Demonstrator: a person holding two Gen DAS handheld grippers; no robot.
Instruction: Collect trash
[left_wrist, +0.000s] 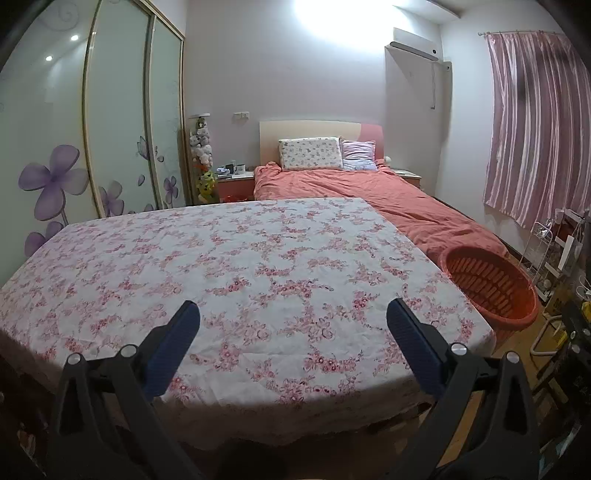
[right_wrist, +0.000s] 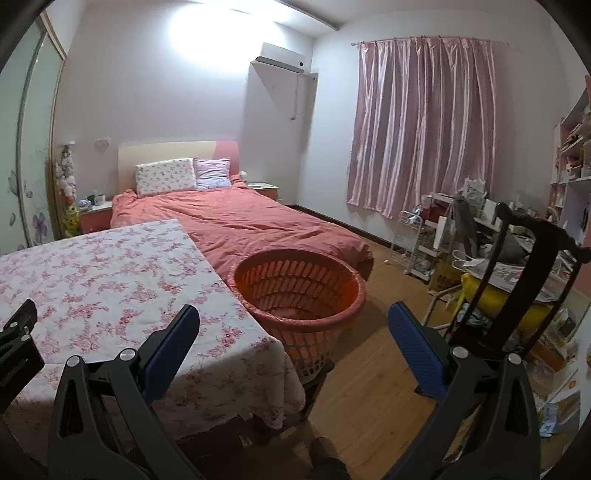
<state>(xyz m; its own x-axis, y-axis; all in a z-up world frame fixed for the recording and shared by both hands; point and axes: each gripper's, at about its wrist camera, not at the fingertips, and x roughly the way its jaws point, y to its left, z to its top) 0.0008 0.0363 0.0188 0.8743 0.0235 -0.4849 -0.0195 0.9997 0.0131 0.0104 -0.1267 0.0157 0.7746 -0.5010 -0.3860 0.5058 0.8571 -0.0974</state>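
My left gripper (left_wrist: 291, 314) is open and empty, held above the near part of a table with a pink floral cloth (left_wrist: 240, 258). No trash shows on the cloth. An orange slatted basket (left_wrist: 491, 284) stands off the table's right edge. In the right wrist view my right gripper (right_wrist: 293, 317) is open and empty, held over the table's right corner (right_wrist: 110, 280) and pointing at the same orange basket (right_wrist: 299, 291); a little of its floor shows and I see nothing on it. Part of the left gripper (right_wrist: 18, 332) shows at the left edge.
A bed with a red cover (right_wrist: 251, 229) lies behind the table and basket. A dark wooden chair (right_wrist: 517, 280) and cluttered racks (right_wrist: 436, 236) stand at the right, by the pink curtain (right_wrist: 424, 125). A wardrobe with flower doors (left_wrist: 92, 147) lines the left. The floor is wooden (right_wrist: 376, 387).
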